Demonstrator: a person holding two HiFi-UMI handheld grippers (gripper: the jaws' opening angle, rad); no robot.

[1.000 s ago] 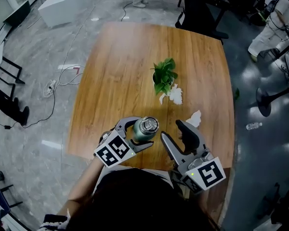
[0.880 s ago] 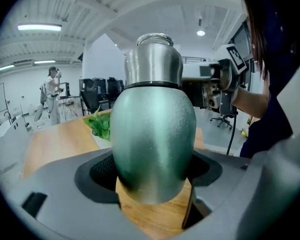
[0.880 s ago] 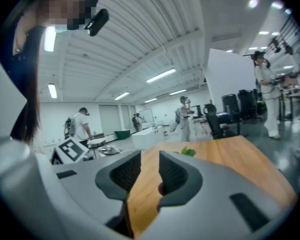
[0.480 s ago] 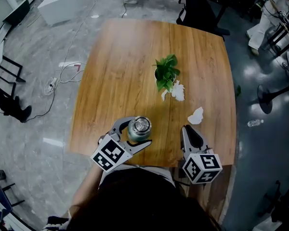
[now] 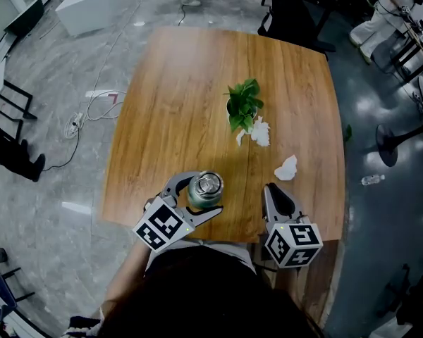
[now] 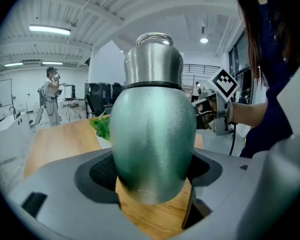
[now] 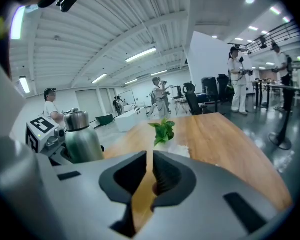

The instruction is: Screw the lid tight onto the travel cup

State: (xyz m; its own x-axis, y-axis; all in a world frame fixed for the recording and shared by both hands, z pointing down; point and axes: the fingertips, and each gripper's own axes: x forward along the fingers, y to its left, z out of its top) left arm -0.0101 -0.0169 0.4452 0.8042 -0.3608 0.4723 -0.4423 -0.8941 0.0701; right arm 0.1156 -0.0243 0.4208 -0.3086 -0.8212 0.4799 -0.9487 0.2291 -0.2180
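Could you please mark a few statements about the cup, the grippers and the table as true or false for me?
1. The left gripper is closed on the green travel cup. True.
2. The right gripper grips the lid. False: its jaws have just closed on nothing, and the lid sits on the cup.
3. The cup lies on its side. False: it is upright.
4. The potted plant stands beyond the cup on the table. True.
5. The white paper scraps lie left of the cup. False: in the head view both lie to its right.

One travel cup [image 5: 204,190], one potted plant [image 5: 244,105], one table [image 5: 176,97].
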